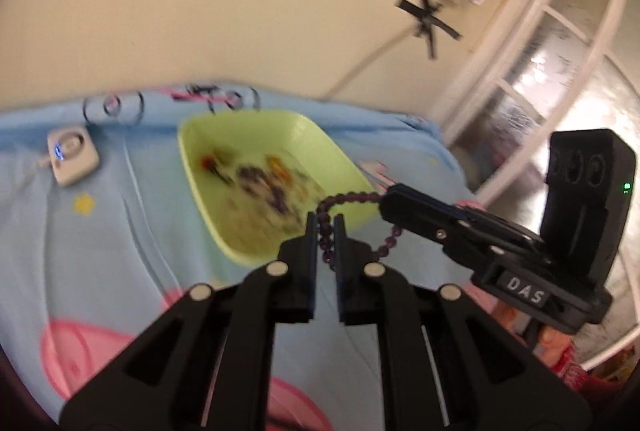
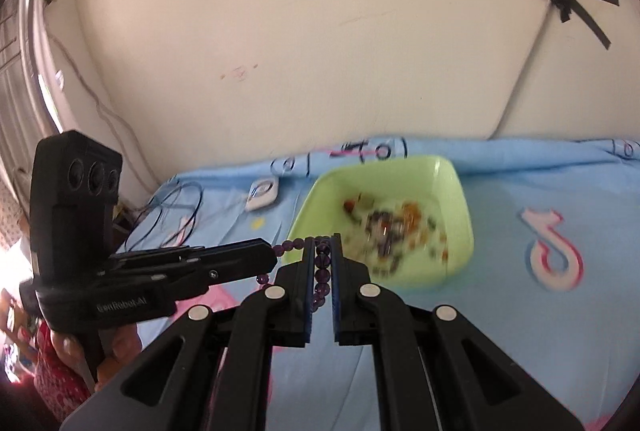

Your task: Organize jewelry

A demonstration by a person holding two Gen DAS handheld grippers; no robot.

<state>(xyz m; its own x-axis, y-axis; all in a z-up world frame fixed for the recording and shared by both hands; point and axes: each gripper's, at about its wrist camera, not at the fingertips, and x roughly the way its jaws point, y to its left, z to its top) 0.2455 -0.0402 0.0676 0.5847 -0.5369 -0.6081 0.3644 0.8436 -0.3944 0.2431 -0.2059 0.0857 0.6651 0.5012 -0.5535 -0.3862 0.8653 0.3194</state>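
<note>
A purple bead bracelet (image 1: 348,200) hangs stretched between both grippers above the blue cloth. My left gripper (image 1: 325,222) is shut on one side of it. My right gripper (image 2: 322,243) is shut on the other side of the bracelet (image 2: 322,267). The right gripper (image 1: 386,205) comes in from the right in the left wrist view; the left gripper (image 2: 272,251) comes in from the left in the right wrist view. A light green tray (image 1: 320,135) just beyond holds several blurred pieces of jewelry (image 1: 264,183). The tray (image 2: 452,175) and its jewelry (image 2: 392,227) also show in the right wrist view.
A blue cartoon-print cloth (image 1: 120,231) covers the surface. A small white device (image 1: 72,155) lies left of the tray, also seen in the right wrist view (image 2: 262,194). Thin black cables (image 2: 176,215) lie at the cloth's left edge. A cream wall (image 2: 280,31) stands behind.
</note>
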